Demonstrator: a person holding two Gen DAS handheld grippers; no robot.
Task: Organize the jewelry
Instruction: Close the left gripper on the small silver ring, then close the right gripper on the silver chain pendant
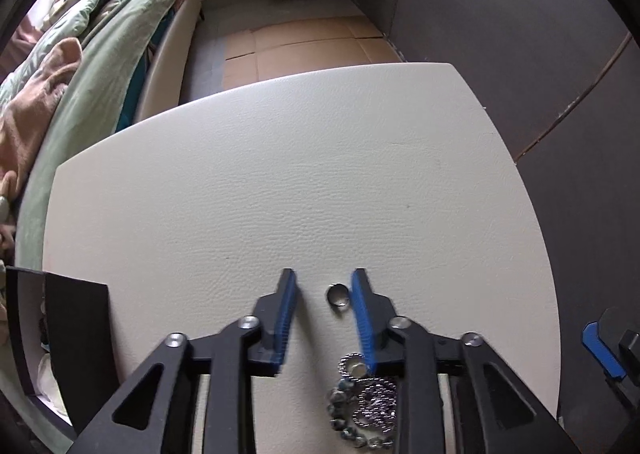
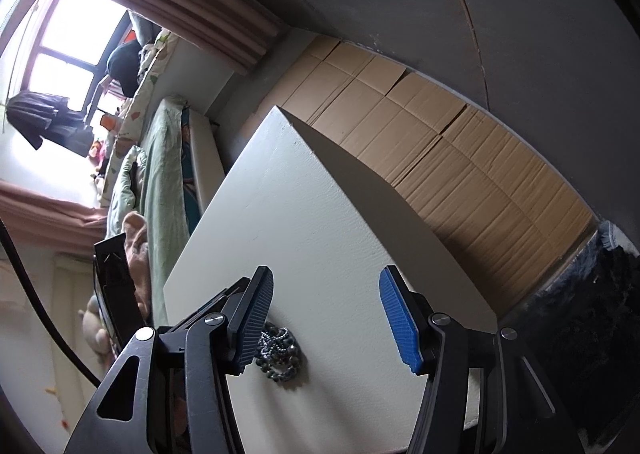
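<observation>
A small silver ring point(image 1: 338, 295) lies on the white table point(image 1: 280, 174), just inside the right finger of my left gripper point(image 1: 323, 284), which is open and empty low over the table. A heap of silver chain and beaded jewelry point(image 1: 366, 406) lies behind the ring, partly under the right finger. The heap also shows in the right wrist view point(image 2: 279, 354), beside the left finger of my right gripper point(image 2: 326, 286), which is open and empty above the table point(image 2: 320, 214). A black jewelry box point(image 1: 60, 338) stands open at the table's left edge.
A bed with green bedding point(image 1: 92, 54) runs along the left of the table. Flattened cardboard point(image 2: 460, 158) covers the floor beyond the table. A dark wall point(image 1: 520, 34) is to the right. The black box also shows in the right wrist view point(image 2: 116, 286).
</observation>
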